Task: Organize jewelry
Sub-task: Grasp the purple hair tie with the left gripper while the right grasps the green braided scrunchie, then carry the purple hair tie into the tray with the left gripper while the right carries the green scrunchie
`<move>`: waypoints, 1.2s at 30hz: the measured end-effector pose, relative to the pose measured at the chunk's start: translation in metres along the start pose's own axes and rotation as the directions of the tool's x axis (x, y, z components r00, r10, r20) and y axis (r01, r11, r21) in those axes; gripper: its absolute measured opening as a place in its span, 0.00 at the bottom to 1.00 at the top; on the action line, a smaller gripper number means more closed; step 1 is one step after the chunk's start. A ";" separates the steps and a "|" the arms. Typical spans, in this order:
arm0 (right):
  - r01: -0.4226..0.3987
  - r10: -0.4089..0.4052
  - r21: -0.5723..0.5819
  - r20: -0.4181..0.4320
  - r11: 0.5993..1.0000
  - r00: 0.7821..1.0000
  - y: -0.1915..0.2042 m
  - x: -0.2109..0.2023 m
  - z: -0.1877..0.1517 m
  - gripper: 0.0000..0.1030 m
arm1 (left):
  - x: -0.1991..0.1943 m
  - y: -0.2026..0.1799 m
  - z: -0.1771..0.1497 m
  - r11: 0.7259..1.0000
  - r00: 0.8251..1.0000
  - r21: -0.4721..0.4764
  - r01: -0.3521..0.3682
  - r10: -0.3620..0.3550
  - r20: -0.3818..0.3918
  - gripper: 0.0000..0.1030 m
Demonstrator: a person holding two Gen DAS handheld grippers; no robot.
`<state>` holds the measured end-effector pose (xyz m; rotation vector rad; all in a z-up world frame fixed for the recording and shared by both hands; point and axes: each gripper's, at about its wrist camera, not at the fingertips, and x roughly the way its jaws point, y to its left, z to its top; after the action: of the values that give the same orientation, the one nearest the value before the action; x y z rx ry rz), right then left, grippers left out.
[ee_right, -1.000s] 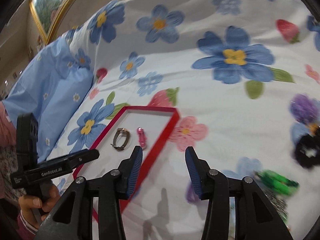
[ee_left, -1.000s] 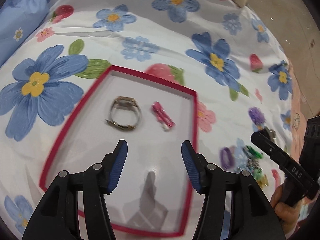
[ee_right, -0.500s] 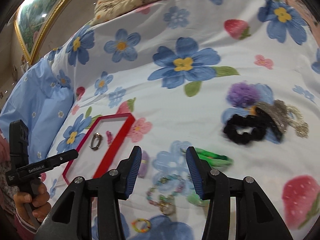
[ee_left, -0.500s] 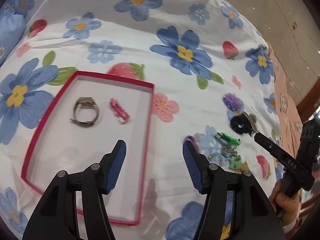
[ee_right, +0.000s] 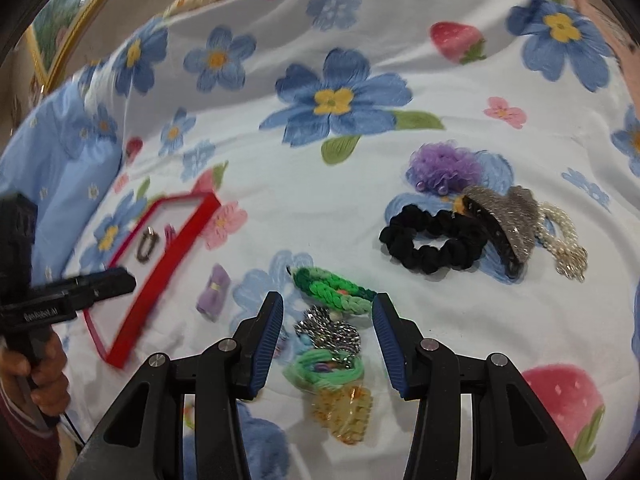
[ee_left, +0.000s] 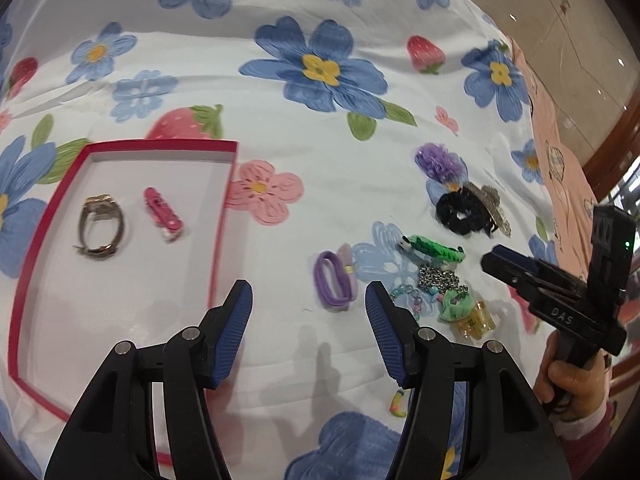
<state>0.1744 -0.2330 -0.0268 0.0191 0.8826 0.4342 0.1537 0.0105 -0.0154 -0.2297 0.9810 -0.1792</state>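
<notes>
On a flower-print bed (ee_left: 280,8), a watch (ee_left: 100,227) and pink clip (ee_left: 163,213) lie in the red tray (ee_left: 224,208) while both tongs, left (ee_left: 308,312) and right (ee_right: 327,322), hover spread and empty near the unsorted pile (ee_right: 332,344).

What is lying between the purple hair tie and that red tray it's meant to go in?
Nothing visible: only bare flowered bedsheet separates the purple hair tie from the red tray. The other accessories lie on its far side, away from the tray.
</notes>
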 end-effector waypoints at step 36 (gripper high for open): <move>-0.109 0.109 -0.042 -0.024 0.993 0.994 0.034 0.015 0.016 0.10 | 0.015 0.006 -0.006 0.999 0.999 0.011 0.036 -0.036 -0.014 0.11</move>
<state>0.1823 -0.1933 -0.0213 0.0232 0.8957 0.5563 0.1567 0.0121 -0.0322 -0.2362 0.9897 -0.2190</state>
